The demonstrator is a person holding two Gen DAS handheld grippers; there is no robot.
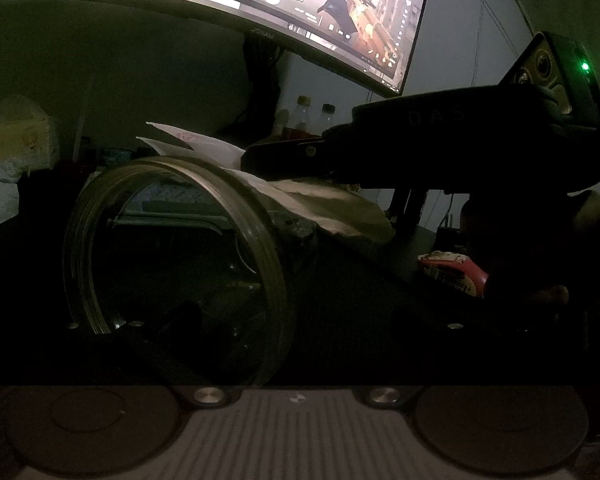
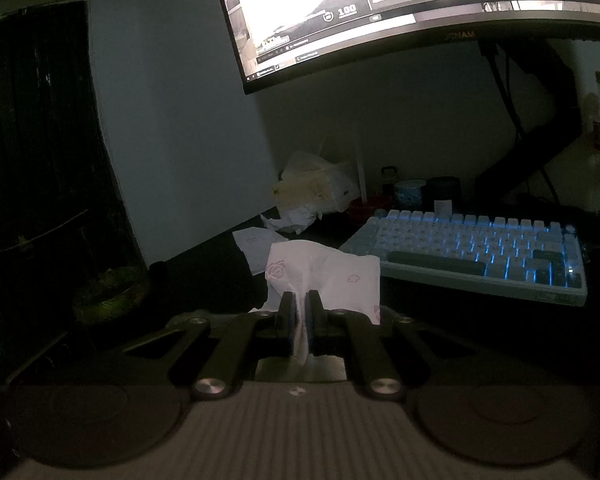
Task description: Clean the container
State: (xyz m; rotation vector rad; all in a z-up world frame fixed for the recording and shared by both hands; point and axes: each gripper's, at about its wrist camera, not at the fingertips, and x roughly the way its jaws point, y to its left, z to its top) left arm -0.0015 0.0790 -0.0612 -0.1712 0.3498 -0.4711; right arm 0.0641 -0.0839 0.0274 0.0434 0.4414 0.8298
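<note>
Between the right gripper's (image 2: 299,320) two fingers, a printed paper tissue (image 2: 324,276) is pinched tight: the blue pads are nearly together with only the thin sheet in the gap, its tail hanging below and the rest fanning up and forward. Beyond it on the dark worktop (image 2: 440,320) lie another loose tissue (image 2: 256,246), a crumpled tissue pack, a few cups and a backlit keyboard (image 2: 480,252), with a monitor (image 2: 380,8) lit overhead.

From the left wrist view, the glass container (image 1: 172,272) lies on its side close to the camera, its round rim filling the lower left. The left gripper's (image 1: 260,332) fingers are lost in shadow; the container seems to sit between them, but I cannot tell whether they grip it or how far apart they stand. To the right the right gripper (image 1: 300,152) reaches across, and the tissue (image 1: 332,208) drapes from it over the container's upper side, apparently touching the glass. A bowl with a red label (image 1: 452,276) stands behind on the worktop, and bottles further back.

My reading is that the wiping step is in hand, with the tissue on the outside wall. The next move likely calls for dragging the tissue along or around the glass while the container is held steady, keeping the pinch firm so that the sheet does not slip or tear.
</note>
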